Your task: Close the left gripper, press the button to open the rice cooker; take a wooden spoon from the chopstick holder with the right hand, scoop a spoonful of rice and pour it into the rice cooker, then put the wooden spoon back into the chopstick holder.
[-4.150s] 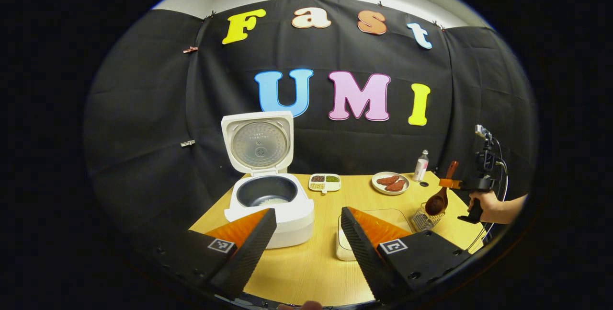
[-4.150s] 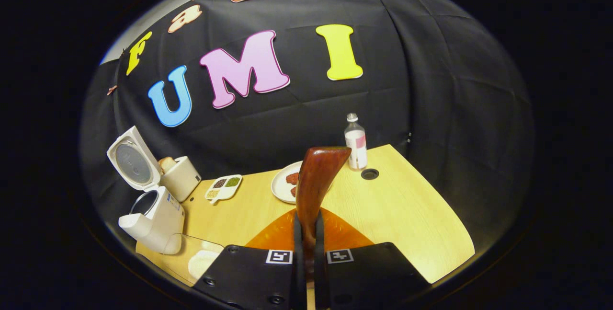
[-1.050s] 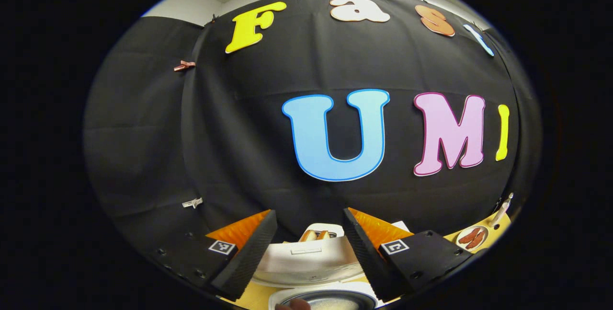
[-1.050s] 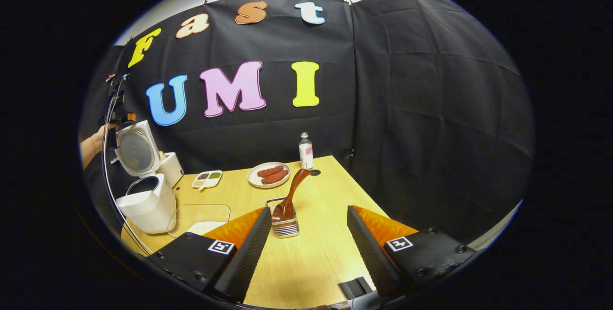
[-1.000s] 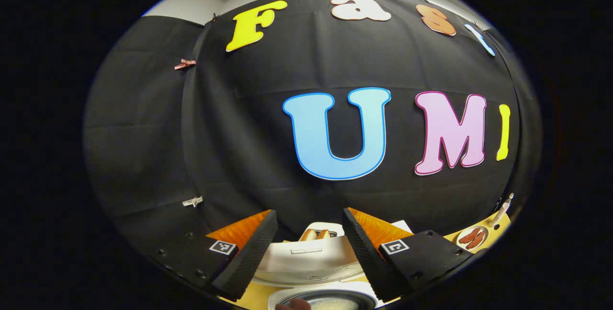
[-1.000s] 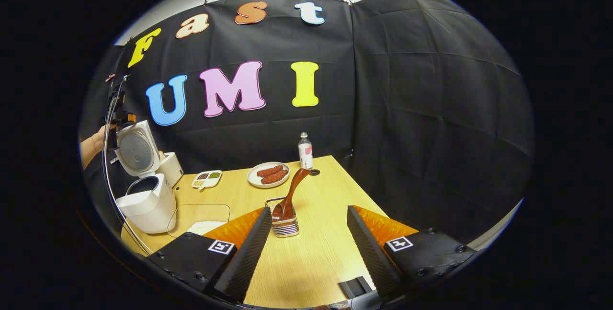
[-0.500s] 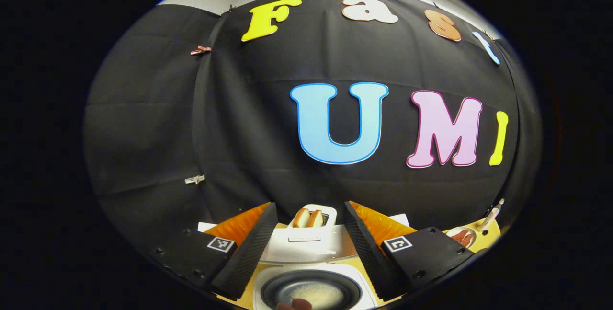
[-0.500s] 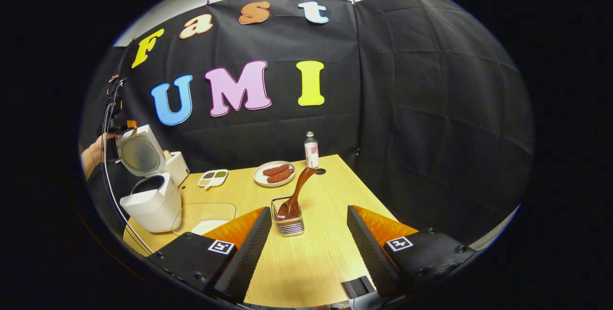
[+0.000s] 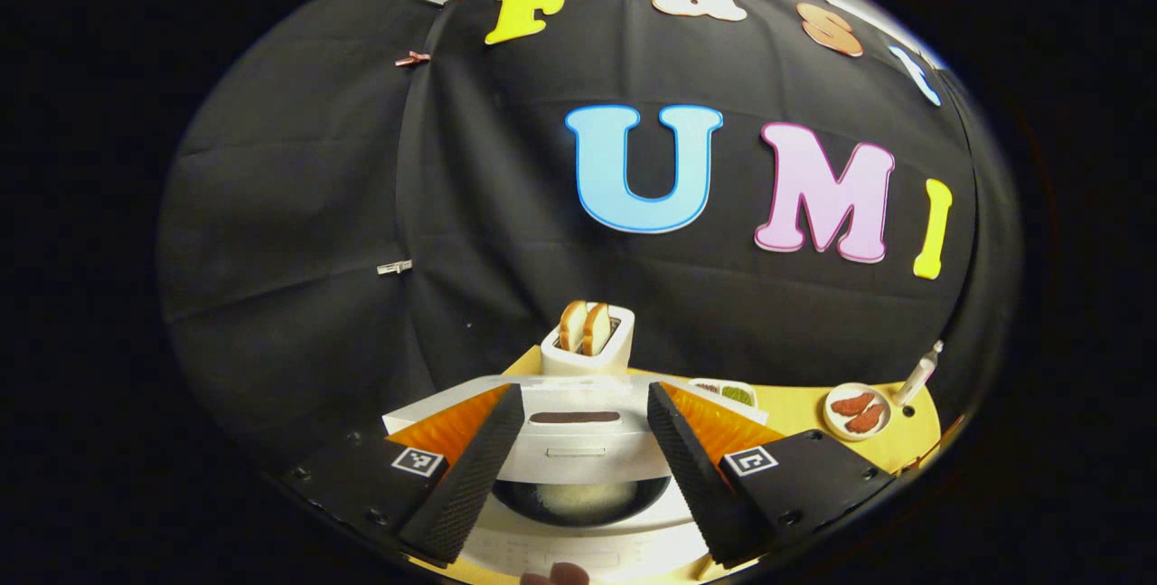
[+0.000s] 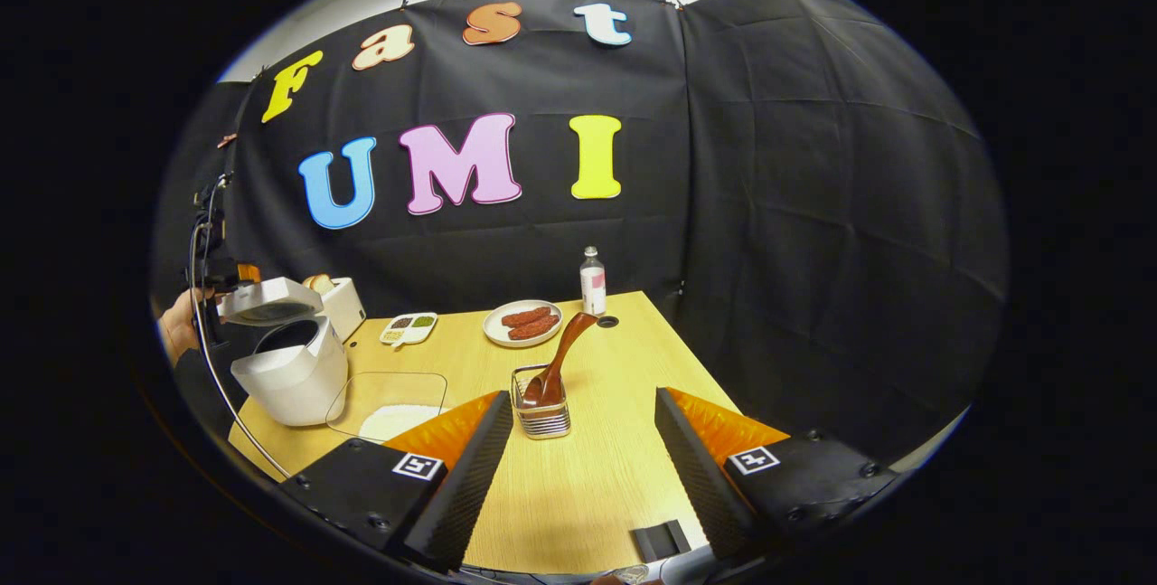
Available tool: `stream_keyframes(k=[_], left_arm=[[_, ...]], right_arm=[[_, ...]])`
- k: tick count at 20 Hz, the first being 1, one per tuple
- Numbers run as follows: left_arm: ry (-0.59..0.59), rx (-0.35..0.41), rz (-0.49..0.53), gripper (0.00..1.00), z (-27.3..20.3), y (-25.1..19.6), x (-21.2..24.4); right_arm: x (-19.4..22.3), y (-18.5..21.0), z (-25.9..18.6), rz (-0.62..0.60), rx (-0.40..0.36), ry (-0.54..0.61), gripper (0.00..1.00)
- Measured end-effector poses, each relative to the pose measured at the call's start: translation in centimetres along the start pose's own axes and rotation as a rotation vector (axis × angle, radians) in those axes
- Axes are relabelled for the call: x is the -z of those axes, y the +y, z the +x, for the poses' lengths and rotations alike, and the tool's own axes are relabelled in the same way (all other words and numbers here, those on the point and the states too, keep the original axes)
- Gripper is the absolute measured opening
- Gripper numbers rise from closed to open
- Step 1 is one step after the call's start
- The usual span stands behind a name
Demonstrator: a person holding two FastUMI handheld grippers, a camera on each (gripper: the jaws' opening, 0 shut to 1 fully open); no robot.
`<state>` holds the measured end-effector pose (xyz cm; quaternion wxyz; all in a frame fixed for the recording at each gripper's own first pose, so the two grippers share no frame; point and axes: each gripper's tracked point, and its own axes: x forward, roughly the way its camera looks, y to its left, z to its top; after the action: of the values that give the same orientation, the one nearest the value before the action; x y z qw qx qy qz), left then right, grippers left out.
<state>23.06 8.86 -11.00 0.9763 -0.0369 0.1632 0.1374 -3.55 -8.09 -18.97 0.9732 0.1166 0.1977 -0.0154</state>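
The left gripper (image 9: 578,440), jaws spread, sits over the half-lowered lid (image 9: 578,427) of the rice cooker (image 10: 289,377), while the right gripper (image 10: 578,445), also spread and empty, faces the wooden spoon (image 10: 559,359) standing in the chopstick holder (image 10: 540,418) just ahead.

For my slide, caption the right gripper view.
Open right tool faces the wooden spoon standing in the chopstick holder; rice cooker lid half-lowered.

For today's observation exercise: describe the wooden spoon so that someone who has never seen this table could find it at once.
Start at the yellow wooden table in front of the black cloth wall. Near its middle stands a small wire chopstick holder, nearer than the plate of sausages. The wooden spoon leans in it, bowl down, the only glossy reddish-brown tool there.
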Motion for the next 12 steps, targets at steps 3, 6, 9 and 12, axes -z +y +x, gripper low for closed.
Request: stream_keyframes(k=[3,6,9,12], left_arm=[[0.062,-0.023,-0.002,0.98,0.0,0.0,2.3],[0.121,-0.023,-0.003,0.98,0.1,0.1,4.9],[0.158,-0.017,-0.009,0.98,0.1,0.0,6.9],[0.200,-0.013,-0.013,0.98,0.1,-0.1,8.6]], right_arm=[[0.9,0.2,0.0,-0.003,-0.015,0.021,0.99],[0.6,0.7,0.1,0.000,-0.030,0.016,0.99],[0.1,0.9,-0.1,-0.014,-0.042,0.007,0.99],[0.0,0.8,-0.2,-0.019,-0.047,0.003,0.99]])
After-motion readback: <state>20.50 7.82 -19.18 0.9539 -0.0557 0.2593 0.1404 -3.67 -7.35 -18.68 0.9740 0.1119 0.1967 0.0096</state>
